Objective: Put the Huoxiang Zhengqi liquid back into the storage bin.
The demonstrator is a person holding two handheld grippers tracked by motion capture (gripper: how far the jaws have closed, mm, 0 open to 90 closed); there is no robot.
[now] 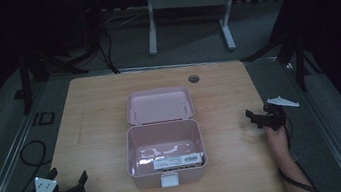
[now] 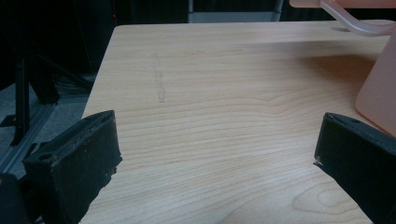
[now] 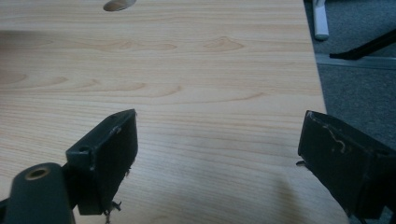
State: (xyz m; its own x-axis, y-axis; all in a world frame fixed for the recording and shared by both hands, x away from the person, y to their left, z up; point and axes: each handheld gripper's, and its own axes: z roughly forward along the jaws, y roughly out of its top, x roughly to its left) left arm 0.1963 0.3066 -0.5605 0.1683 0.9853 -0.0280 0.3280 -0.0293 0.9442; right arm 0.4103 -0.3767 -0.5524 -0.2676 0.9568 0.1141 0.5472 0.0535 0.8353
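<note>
One open pink box [image 1: 165, 150], two grippers [image 1: 69, 183] apart.

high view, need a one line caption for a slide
Open pink box with a white packet inside, centred on a wooden table, left gripper and right gripper open at either side.

A box [image 1: 164, 147] sits at the middle of the worktop [image 1: 95, 116], its lid [image 1: 159, 105] hinged back behind it. A flat packet [image 1: 177, 161] lies inside, against the near wall. The left gripper [image 1: 68, 177] rests at the near left corner, the right gripper [image 1: 257, 117] at the right edge, both well apart from the box.
</note>
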